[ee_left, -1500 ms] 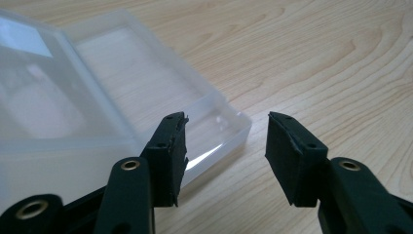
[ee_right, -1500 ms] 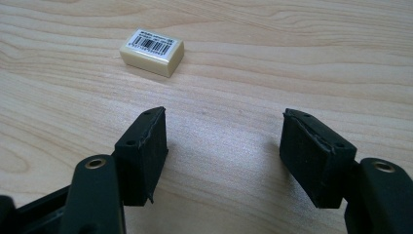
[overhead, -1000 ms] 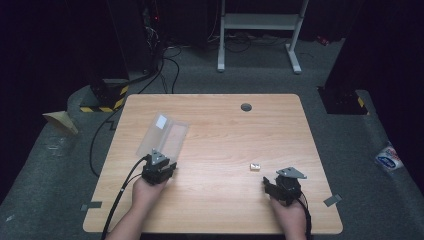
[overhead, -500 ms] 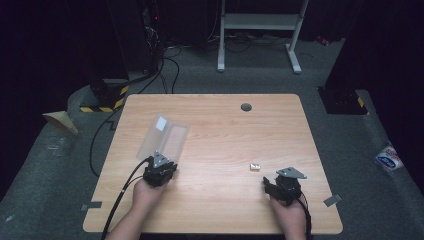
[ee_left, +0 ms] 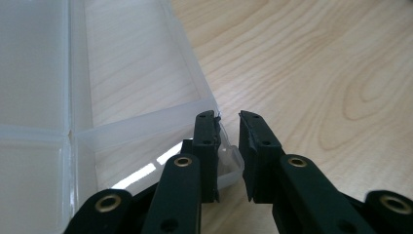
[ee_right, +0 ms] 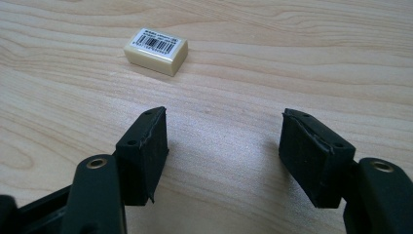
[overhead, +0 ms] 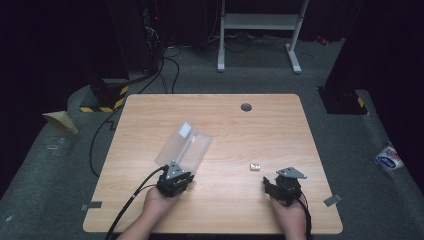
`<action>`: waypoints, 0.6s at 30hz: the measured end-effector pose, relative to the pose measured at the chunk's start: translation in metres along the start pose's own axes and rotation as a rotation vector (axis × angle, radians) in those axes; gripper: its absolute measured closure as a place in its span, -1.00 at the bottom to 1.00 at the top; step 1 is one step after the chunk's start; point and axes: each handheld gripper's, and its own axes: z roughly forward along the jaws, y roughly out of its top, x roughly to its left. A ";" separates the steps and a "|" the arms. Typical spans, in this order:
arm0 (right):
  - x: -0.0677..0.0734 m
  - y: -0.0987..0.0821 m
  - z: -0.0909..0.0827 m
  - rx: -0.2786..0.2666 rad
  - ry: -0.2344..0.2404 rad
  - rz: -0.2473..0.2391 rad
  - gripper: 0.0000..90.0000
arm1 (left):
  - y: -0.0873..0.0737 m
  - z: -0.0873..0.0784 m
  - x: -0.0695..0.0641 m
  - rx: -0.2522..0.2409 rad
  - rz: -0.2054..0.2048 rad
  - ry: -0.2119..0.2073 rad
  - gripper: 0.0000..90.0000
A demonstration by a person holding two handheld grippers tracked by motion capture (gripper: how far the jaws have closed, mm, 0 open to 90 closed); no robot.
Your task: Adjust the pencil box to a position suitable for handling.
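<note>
A clear plastic compartment box (overhead: 182, 145) lies open on the wooden table (overhead: 260, 130), left of centre. My left gripper (overhead: 178, 169) is at the box's near corner. In the left gripper view, my left gripper (ee_left: 227, 131) has its jaws drawn close together around the corner wall of the box (ee_left: 122, 97), shut on it. A small cream eraser (overhead: 255, 166) with a barcode label lies right of centre. My right gripper (overhead: 268, 183) rests just short of it. In the right gripper view the eraser (ee_right: 156, 50) sits ahead of my right gripper (ee_right: 224, 146), whose jaws stand wide apart with nothing between them.
A dark grommet hole (overhead: 246, 107) sits near the table's far edge. Behind the table are a white frame (overhead: 257, 22), floor cables (overhead: 167, 65) and a yellow-black striped block (overhead: 102, 106). A plastic packet (overhead: 389, 159) lies on the floor at the right.
My left hand has moved to the right, and the clear box has shifted right with it. The right gripper and the eraser have stayed put.
</note>
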 end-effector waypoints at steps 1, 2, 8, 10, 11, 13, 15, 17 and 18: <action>0.000 0.000 0.000 0.000 0.000 0.000 -0.24 | -0.001 -0.001 0.000 0.002 0.003 -0.009 0.72; 0.000 0.000 0.000 0.000 0.000 0.000 -0.24 | -0.001 -0.002 0.001 0.003 0.016 -0.007 0.72; 0.000 0.000 0.000 0.000 0.000 0.001 -0.24 | -0.008 -0.019 0.008 -0.007 0.026 -0.038 0.69; 0.000 0.000 0.000 0.000 0.000 0.000 -0.24 | -0.010 -0.026 0.012 -0.025 0.007 -0.039 0.62; 0.000 0.000 0.000 0.000 0.000 0.000 -0.24 | -0.012 -0.030 0.014 -0.035 0.004 -0.033 0.58; 0.000 0.000 0.000 0.000 0.000 0.001 -0.24 | -0.017 -0.034 0.015 -0.069 -0.016 -0.010 0.47; 0.000 0.000 0.000 0.000 0.000 0.000 -0.24 | -0.021 -0.038 0.018 -0.081 -0.033 0.009 0.35; 0.000 0.000 0.000 -0.002 -0.004 -0.001 -0.24 | -0.022 -0.046 0.019 -0.103 -0.044 0.040 0.15; 0.000 0.000 0.000 -0.002 -0.004 -0.001 -0.24 | -0.022 -0.046 0.019 -0.103 -0.044 0.040 0.10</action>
